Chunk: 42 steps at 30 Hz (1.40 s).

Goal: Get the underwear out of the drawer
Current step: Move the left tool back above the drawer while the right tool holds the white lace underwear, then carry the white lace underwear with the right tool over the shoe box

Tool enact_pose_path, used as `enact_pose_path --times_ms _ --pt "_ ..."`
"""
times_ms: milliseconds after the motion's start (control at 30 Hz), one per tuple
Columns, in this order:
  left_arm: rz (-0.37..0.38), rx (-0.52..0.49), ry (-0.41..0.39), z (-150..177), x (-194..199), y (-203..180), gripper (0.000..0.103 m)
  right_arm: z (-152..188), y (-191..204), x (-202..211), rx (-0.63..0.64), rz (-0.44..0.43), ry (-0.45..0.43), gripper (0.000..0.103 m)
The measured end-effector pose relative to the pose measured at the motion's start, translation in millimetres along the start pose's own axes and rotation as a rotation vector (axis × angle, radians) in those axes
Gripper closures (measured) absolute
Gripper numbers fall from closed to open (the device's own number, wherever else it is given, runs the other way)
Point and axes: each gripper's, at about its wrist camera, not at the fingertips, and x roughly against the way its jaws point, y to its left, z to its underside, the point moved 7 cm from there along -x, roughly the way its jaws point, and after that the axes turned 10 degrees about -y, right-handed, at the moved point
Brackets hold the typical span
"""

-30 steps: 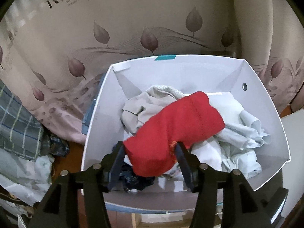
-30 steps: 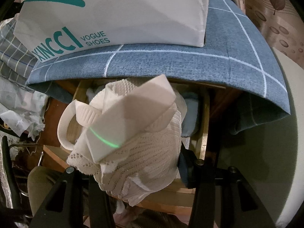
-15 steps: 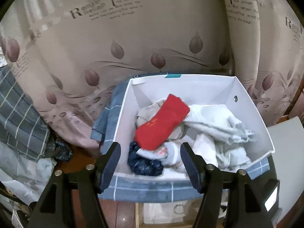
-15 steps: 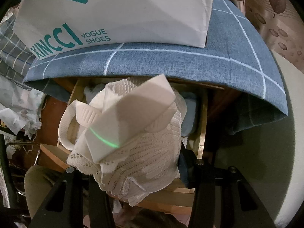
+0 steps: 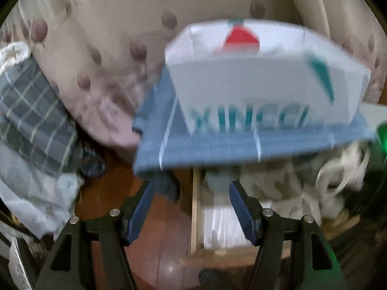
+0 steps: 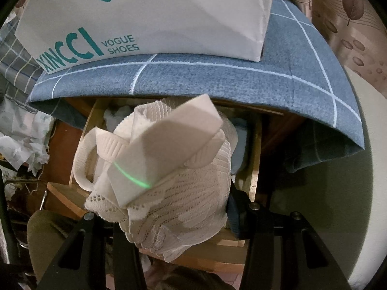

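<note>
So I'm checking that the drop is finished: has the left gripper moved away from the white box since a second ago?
Yes. The left gripper has pulled back and down: the white box now sits higher, seen from its side.

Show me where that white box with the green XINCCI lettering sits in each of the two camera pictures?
Left wrist view: the white XINCCI box fills the upper right, blurred, with something red showing at its top.
Right wrist view: the box spans the top, lettering at its lower left.
Shared landmark: the blue checked cloth it rests on, over the open drawer.

The left gripper [image 5: 191, 207] has its fingers spread wide; the right gripper [image 6: 169, 207] is clamped.
</note>
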Motion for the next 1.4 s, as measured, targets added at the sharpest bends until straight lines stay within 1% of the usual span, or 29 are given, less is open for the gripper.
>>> enact_pose_path --times_ms 100,167,300,467,600,733,800,867,967,1100,1300,1400 --pt "-0.012 0.032 0.047 35.0 -15.9 1.0 0.036 1.5 -0.4 2.0 0.007 0.005 -0.008 0.059" --pt "-0.020 0.063 0.057 50.0 -22.9 4.0 0.036 1.7 0.6 4.9 0.005 -0.005 -0.021 0.059" --pt "-0.037 0.117 0.068 69.9 -33.7 8.9 0.036 0.1 0.8 10.1 0.006 -0.022 -0.047 0.059" --pt "-0.019 0.174 0.099 85.5 -44.8 13.8 0.036 1.2 3.6 20.0 0.009 -0.042 -0.068 0.059" --pt "-0.021 0.197 0.087 82.4 -43.2 15.6 0.036 6.5 11.9 32.7 0.012 -0.072 -0.071 0.059" --pt "-0.027 0.226 0.099 85.0 -45.4 19.3 0.036 0.4 23.0 54.9 0.019 -0.111 -0.104 0.059" --pt "-0.016 0.235 0.104 86.7 -46.3 19.8 0.036 -3.7 29.4 68.4 0.028 -0.129 -0.122 0.059" --pt "-0.013 0.242 0.116 88.5 -48.4 20.3 0.036 -10.5 37.8 90.5 0.038 -0.160 -0.167 0.059" --pt "-0.013 0.243 0.118 88.4 -49.3 21.1 0.036 -19.8 48.8 118.1 0.059 -0.182 -0.217 0.059" --pt "-0.007 0.249 0.116 88.6 -49.6 21.1 0.036 -38.3 63.1 158.1 0.074 -0.222 -0.278 0.059" --pt "0.003 0.265 0.115 89.4 -49.9 24.0 0.036 -74.8 83.7 207.0 0.098 -0.250 -0.370 0.059" --pt "0.004 0.275 0.117 89.7 -50.8 24.8 0.036 -98.6 91.9 229.3 0.125 -0.232 -0.428 0.059"
